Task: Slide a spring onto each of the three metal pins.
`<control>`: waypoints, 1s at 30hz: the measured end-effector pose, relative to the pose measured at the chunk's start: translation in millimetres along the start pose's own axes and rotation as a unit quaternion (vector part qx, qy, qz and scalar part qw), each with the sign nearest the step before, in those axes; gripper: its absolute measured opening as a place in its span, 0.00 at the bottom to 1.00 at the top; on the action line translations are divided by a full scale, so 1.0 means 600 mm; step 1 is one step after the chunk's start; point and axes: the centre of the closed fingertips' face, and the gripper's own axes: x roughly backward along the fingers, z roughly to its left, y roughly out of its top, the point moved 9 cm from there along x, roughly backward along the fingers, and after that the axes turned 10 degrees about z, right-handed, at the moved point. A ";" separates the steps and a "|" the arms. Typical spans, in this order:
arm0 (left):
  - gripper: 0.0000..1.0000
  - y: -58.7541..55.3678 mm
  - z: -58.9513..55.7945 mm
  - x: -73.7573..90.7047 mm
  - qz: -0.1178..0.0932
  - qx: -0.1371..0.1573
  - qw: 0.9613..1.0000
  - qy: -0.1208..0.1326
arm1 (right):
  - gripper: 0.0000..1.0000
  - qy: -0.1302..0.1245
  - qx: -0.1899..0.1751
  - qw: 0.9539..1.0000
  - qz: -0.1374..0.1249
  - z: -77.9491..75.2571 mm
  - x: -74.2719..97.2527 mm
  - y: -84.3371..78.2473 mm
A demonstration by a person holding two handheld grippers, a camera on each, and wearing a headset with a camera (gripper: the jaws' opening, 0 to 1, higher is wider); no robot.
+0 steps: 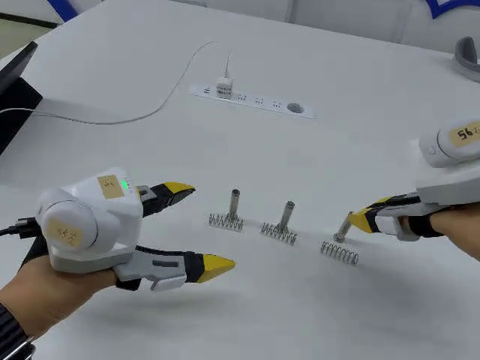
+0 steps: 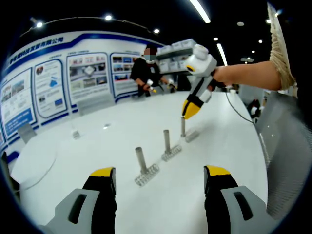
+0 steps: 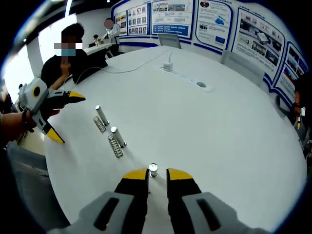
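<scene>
Three metal pins stand upright in a row on the white table point(image 1: 352, 142): left pin point(image 1: 235, 202), middle pin point(image 1: 288, 214), right pin point(image 1: 343, 227). A spring lies flat beside each: point(image 1: 226, 222), point(image 1: 279, 233), point(image 1: 339, 253). My left gripper point(image 1: 199, 225) hovers open left of the row, nothing between its yellow tips; its own view shows the pins point(image 2: 166, 141) straight ahead. My right gripper point(image 1: 361, 220) has its jaws drawn close around the top of the right pin point(image 3: 153, 169), with the tips point(image 3: 135, 174) on either side. The right gripper point(image 2: 189, 111) sits over that pin.
A white power strip point(image 1: 251, 100) with a plug and a cable lies at the back of the table. A dark screen point(image 1: 13, 90) stands at the left edge and a grey object point(image 1: 466, 58) at the far right. People sit at the table's far side point(image 3: 68, 58).
</scene>
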 end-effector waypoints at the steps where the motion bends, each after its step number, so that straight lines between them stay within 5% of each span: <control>1: 0.75 0.000 0.000 0.000 0.000 0.000 1.000 0.001 | 0.16 0.001 0.000 1.000 -0.001 -0.002 0.002 -0.003; 9: 0.74 -0.001 0.004 -0.001 0.000 0.000 1.000 0.001 | 0.16 0.021 0.022 1.000 -0.004 -0.015 0.014 -0.025; 12: 0.75 0.001 0.003 -0.001 0.000 -0.001 1.000 0.001 | 0.16 0.041 0.056 0.998 0.009 -0.011 0.013 -0.032; 19: 0.75 0.002 0.000 -0.002 0.001 -0.002 1.000 -0.001 | 0.17 0.082 0.128 0.987 0.043 0.011 -0.013 -0.041; 30: 0.74 0.000 0.002 0.002 0.003 -0.001 1.000 0.003 | 0.16 0.094 0.185 0.975 0.079 0.018 -0.045 -0.042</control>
